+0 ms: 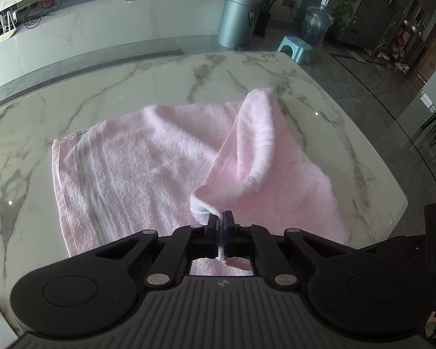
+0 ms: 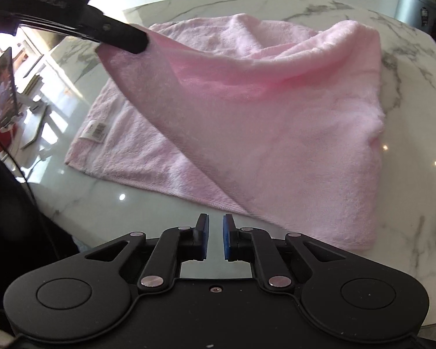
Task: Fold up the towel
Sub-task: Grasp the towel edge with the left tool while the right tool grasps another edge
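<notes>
A pink towel lies on the marble table, partly folded over itself. My left gripper is shut on a corner of the towel and holds it lifted, so the cloth hangs in a ridge to the right. In the right wrist view the towel drapes from the left gripper at the upper left down to the table. My right gripper is open and empty, just above the table by the towel's near edge. A label shows on the towel's lower layer.
The marble table ends close on the right in the left wrist view. Beyond it stand a grey bin, a blue stool and a water jug. A phone on a stand is at the left.
</notes>
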The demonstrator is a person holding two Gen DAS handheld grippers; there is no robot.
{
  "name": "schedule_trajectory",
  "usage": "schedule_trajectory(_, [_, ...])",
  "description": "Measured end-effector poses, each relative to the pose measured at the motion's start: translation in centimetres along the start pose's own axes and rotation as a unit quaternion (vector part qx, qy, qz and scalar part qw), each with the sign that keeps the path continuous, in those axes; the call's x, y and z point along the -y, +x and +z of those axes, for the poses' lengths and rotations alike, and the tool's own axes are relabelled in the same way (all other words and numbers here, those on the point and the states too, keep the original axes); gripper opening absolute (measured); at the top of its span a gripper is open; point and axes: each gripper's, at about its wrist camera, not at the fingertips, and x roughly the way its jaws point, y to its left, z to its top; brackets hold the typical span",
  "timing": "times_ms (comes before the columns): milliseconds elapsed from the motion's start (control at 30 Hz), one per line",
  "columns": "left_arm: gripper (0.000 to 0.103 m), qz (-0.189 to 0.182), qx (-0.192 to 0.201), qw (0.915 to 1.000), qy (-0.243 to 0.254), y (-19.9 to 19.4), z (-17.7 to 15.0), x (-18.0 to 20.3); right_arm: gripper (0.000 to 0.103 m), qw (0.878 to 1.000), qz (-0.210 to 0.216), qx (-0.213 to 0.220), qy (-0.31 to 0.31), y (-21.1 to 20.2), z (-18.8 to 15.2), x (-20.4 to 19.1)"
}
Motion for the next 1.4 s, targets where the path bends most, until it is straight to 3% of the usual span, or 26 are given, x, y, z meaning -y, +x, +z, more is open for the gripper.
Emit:
schedule_trajectory(300, [0.002,0.037,0.027,0.9984,-0.034,-3.3,-0.4,-3.3,0.008,0.995,-0.071,0.016,0.061,-0.3,0.3,4.2])
schedule_trajectory(600, [0.002,0.057,0.012,0.9956,-0.074,-4.5,-3.0,-6.4,0.008,0.995,-0.074,0.005,0.059,0.0,0.6,4.6])
schedule_trajectory(967, [0.002,0.085,-0.056,0.9900,-0.098,-1.8,-7.8,-8.6,0.008,0.997,-0.076,-0.012,0.030,0.6,1.4,3.7])
schedule_trajectory(1400, [0.003,0.115,-0.124,0.9817,-0.088,2.2,-10.1,-8.5,0.008,0.996,-0.083,-0.020,0.011,0.6,1.3,2.9])
